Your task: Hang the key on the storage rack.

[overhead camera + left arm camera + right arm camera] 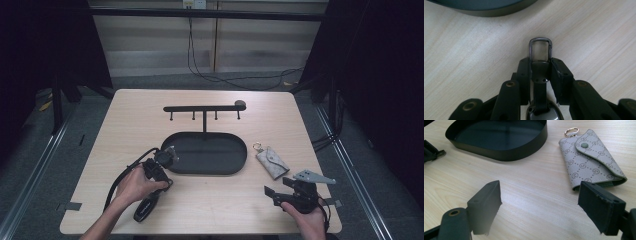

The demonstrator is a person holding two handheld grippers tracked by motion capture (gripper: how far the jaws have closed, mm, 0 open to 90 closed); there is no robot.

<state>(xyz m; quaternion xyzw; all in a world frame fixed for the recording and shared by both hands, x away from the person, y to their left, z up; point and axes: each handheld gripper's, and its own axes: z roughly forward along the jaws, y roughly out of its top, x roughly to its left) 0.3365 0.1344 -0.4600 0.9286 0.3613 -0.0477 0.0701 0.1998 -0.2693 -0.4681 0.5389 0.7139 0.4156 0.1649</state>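
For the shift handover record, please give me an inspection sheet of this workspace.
Surface: light wooden table, flat, no spills seen.
Job's things: key fob with metal clip, held; black oval tray with hook rack; patterned key pouch, closed, lying right of the tray.
Clutter: nothing seen.
Grippers: left gripper shut on the key fob; right gripper open, near the pouch.
Cables: left gripper's cable on the table; black cable on the floor behind.
Surroundings: dark curtains, wall panels.

Both forearms are bare, no sleeves. The left gripper (161, 161) is black with brass-coloured pivot pins (a thick black cable loops from it); the right gripper (270, 194), black too, carries a grey three-cornered plate.
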